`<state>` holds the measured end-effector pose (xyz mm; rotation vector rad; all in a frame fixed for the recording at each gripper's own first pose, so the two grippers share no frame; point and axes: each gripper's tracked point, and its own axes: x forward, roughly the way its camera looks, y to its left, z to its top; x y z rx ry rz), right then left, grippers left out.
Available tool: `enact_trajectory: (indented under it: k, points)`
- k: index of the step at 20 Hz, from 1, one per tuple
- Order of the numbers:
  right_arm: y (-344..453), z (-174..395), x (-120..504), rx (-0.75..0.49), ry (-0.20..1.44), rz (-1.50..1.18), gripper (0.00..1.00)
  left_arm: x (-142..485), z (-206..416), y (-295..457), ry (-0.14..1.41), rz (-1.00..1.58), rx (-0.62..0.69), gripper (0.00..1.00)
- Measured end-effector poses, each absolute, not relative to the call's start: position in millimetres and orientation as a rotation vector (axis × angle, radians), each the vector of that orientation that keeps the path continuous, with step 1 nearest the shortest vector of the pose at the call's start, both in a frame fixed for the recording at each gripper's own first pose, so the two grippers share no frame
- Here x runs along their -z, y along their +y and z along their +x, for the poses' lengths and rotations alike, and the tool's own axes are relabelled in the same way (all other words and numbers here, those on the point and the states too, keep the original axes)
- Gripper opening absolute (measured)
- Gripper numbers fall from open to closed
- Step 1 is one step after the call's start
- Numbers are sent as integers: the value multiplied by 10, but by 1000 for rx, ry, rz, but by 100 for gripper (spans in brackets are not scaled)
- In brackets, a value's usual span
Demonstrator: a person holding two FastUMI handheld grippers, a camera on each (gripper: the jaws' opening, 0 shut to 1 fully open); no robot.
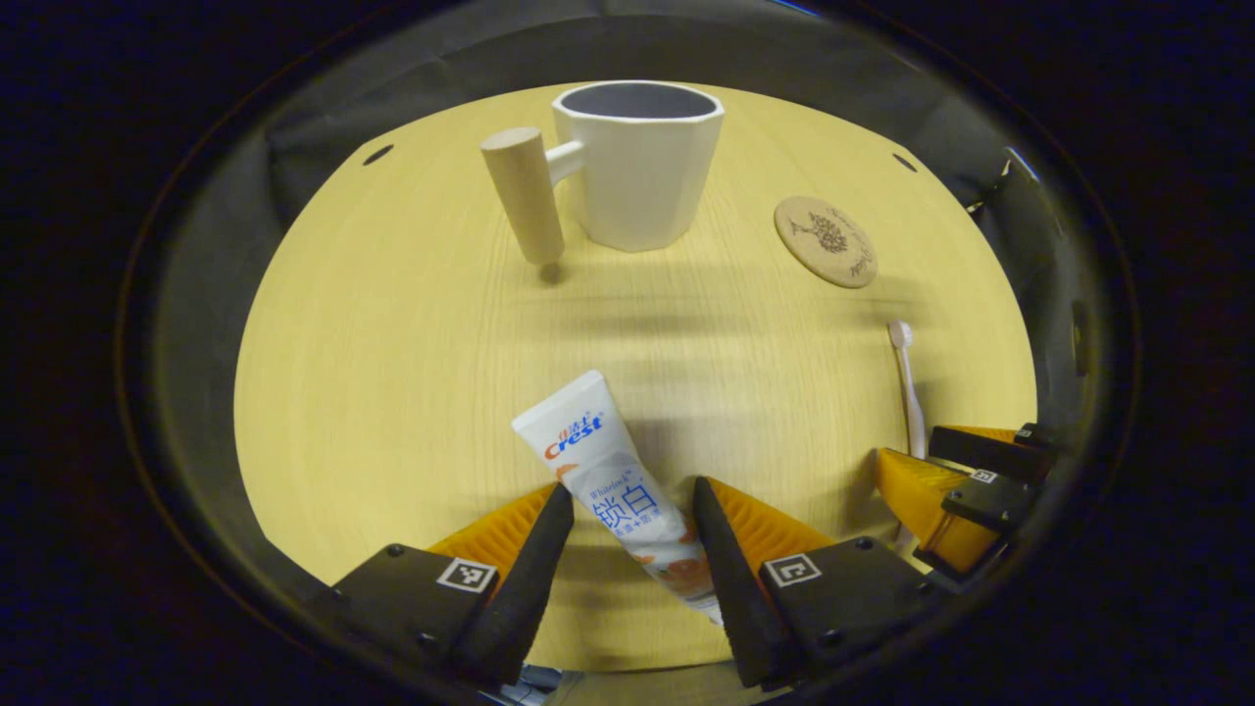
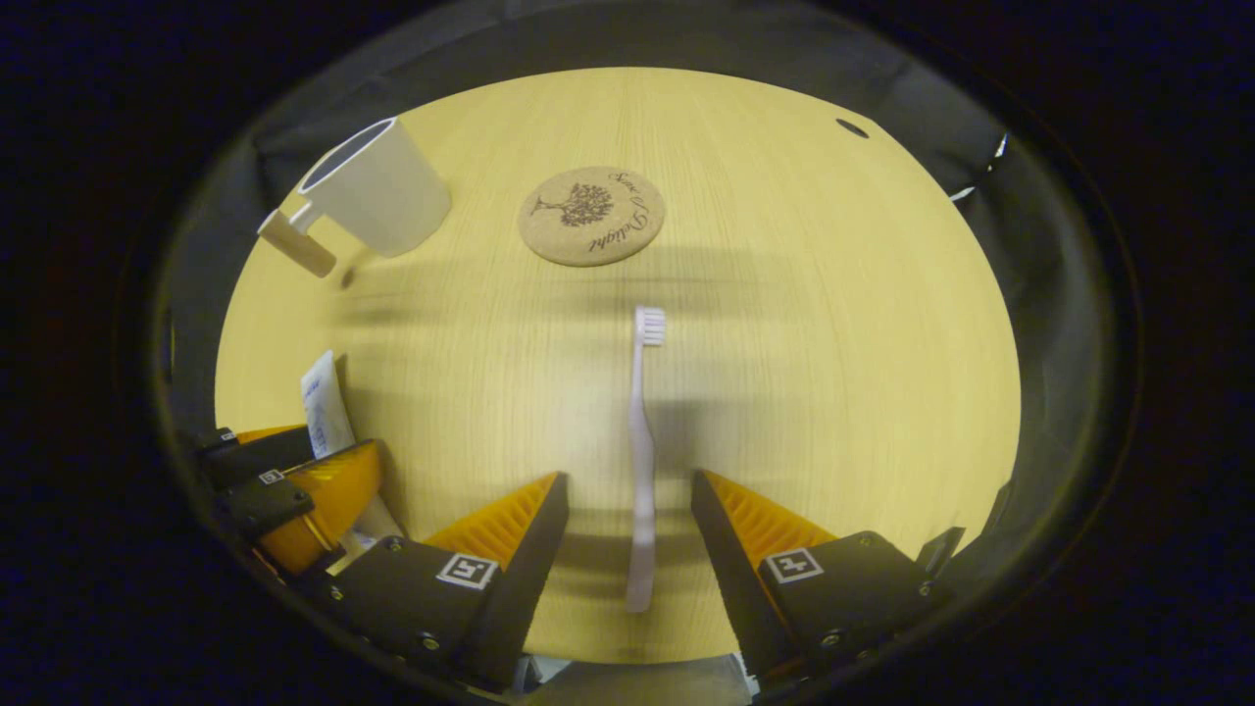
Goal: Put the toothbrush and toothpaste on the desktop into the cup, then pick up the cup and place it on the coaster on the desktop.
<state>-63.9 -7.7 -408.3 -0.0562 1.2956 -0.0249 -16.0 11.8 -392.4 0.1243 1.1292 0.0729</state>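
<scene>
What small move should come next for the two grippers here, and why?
Probably close both grippers. The left gripper is open with the toothpaste lying between its fingers, and the right gripper is open astride the toothbrush. Both items lie flat on the table, and the cup stands empty.

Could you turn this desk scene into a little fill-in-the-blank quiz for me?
1. The toothpaste lies between the open fingers of the ____ gripper.
2. Between the right gripper's fingers lies the ____.
3. The cup has a ____ handle.
4. The coaster has ____ standing on it.

Missing words: left; toothbrush; wooden; nothing
</scene>
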Motion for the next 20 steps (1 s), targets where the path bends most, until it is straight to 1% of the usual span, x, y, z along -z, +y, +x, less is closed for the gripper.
enact_trajectory:
  k: [1, 2, 3, 4, 5, 6, 7, 8, 9, 10, 11, 12, 17, 20]
  points:
    - [-67, -622, 4090, 22, 1296, -61, 69, 3922, -158, 115, 1130, 127, -73, 83]
    - [-68, -601, 4097, 17, 1292, -58, 65, 3925, -147, 112, 1129, 130, -72, 83]
    - [-66, -599, 4102, 22, 1292, -52, 47, 3920, -123, 104, 1117, 131, -69, 68]
    - [-64, -610, 4093, 15, 1298, -57, 36, 3929, -125, 106, 1120, 130, -70, 56]
    - [-67, -610, 4072, 15, 1305, -59, 36, 3923, -123, 103, 1124, 138, -65, 46]
    - [-63, -608, 4085, 20, 1312, -55, 36, 3915, -124, 105, 1126, 140, -68, 45]
    - [-77, -583, 4078, 22, 1307, -57, 36, 3924, -112, 107, 1121, 129, -80, 39]
    - [-92, -570, 4062, 50, 1293, -19, 36, 3905, -117, 101, 1122, 126, -78, 33]
    - [-57, -585, 3992, 46, 1296, -10, 4, 3906, -118, 109, 1127, 127, -77, 33]
    - [-76, -584, 4072, 35, 1308, -11, 4, 3901, -94, 110, 1107, 122, -82, 34]
    - [-74, -562, 4085, 41, 1303, 0, 4, 3900, -83, 110, 1110, 113, -82, 24]
    - [-73, -570, 4062, 43, 1307, 3, 4, 3882, -85, 106, 1099, 99, -77, 22]
    - [-73, -564, 4062, 36, 1301, -4, 4, 3853, -108, 63, 1072, 2, -45, 22]
    - [-74, -566, 4070, 30, 1301, -8, 4, 3797, -111, 100, 1063, -3, -63, 23]
